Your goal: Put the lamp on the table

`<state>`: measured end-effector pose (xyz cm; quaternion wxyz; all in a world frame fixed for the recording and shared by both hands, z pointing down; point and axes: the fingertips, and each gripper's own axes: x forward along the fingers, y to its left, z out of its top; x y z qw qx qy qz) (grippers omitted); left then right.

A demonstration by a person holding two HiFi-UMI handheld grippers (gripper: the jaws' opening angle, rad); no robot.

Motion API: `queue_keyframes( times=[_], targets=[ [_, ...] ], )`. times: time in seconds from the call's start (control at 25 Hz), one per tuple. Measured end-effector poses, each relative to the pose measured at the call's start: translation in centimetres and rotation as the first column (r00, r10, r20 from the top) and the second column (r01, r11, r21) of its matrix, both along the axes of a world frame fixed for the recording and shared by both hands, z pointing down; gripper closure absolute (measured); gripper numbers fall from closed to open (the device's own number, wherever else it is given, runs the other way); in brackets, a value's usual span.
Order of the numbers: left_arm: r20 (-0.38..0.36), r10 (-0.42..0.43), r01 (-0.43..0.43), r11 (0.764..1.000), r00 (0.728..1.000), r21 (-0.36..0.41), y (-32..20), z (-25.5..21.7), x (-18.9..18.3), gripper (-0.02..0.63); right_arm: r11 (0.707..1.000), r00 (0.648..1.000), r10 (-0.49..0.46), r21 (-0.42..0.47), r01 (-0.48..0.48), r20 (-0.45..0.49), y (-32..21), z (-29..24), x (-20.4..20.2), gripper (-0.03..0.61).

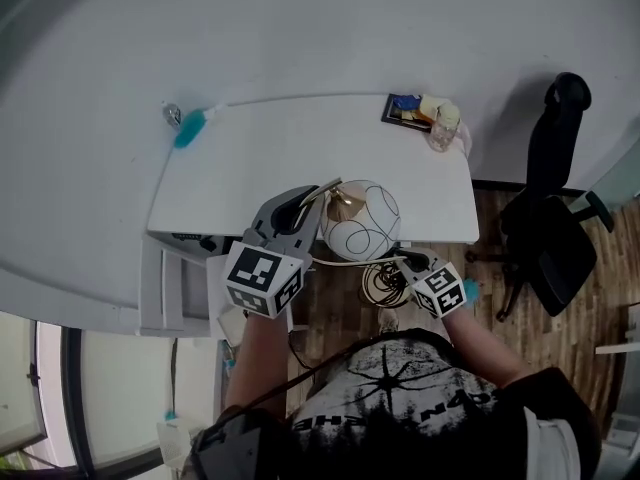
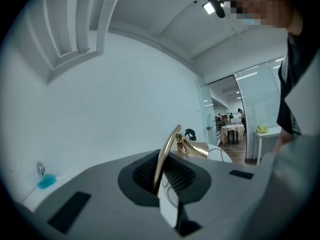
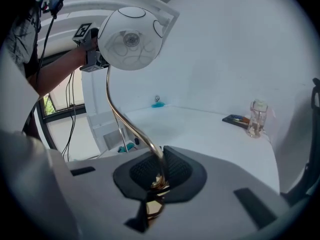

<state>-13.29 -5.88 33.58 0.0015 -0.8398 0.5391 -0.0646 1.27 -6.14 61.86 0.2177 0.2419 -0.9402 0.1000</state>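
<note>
The lamp has a white globe shade (image 1: 360,220) with thin line patterns and a curved gold stem (image 3: 118,111). It hangs in the air just off the front edge of the white table (image 1: 300,158). My left gripper (image 1: 303,206) is shut on the upper stem (image 2: 167,154), right beside the gold cap (image 2: 194,147) of the shade. My right gripper (image 1: 408,261) is shut on the lower end of the stem (image 3: 157,176). In the right gripper view the shade (image 3: 131,39) sits high up, with the left gripper (image 3: 92,56) behind it.
A black office chair (image 1: 555,218) stands right of the table. On the table's far right corner are a glass jar (image 1: 443,128) and a dark framed item (image 1: 405,109); a teal object (image 1: 190,128) lies far left. A coiled cable (image 1: 383,284) lies on the wood floor.
</note>
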Motion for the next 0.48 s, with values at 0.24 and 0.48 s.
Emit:
queue_keyframes(
  times=[0.24, 0.48],
  targets=[
    [0.002, -0.042, 0.042, 0.999, 0.999, -0.009, -6.1, -0.2, 0.4, 0.591, 0.999, 0.999, -0.047, -0.003, 0.047, -0.003, -6.4, -0.2, 0.3, 0.557],
    [0.016, -0.069, 0.069, 0.998, 0.998, -0.016, -10.0, 0.4, 1.1, 0.591, 0.997, 0.997, -0.076, -0.012, 0.076, -0.002, -10.5, 0.6, 0.7, 0.557]
  ],
)
